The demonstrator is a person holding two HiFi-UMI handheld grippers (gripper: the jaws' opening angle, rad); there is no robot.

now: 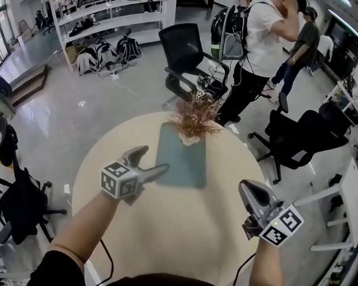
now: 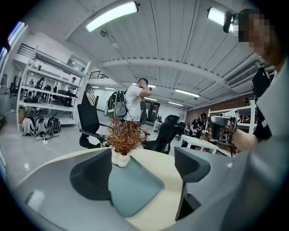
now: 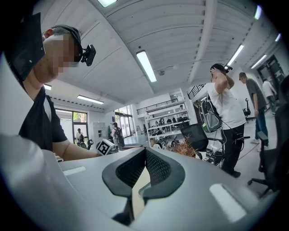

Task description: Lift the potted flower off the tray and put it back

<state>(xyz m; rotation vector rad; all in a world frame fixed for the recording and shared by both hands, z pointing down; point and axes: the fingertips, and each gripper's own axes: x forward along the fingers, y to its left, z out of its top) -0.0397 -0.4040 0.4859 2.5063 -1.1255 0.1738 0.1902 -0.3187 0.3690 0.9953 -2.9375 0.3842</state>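
The potted flower (image 1: 194, 120), dry brown foliage in a small white pot, stands upright on the far end of a teal tray (image 1: 178, 160) in the middle of a round beige table (image 1: 171, 234). My left gripper (image 1: 151, 161) hovers over the tray's near left edge with its jaws open and empty. In the left gripper view the flower (image 2: 124, 135) sits ahead, beyond the left gripper (image 2: 143, 158), and the tray (image 2: 135, 187) shows between the jaws. My right gripper (image 1: 247, 188) hangs over the table's right side, shut on nothing. The right gripper view shows the right gripper (image 3: 145, 152) with tips together and the flower (image 3: 186, 147) far off.
Beyond the table stand a black office chair (image 1: 184, 53) and a person in a white shirt (image 1: 263, 41) with a backpack. More black chairs sit at the right (image 1: 303, 140) and left (image 1: 18, 200). White shelving (image 1: 111, 18) lines the back wall.
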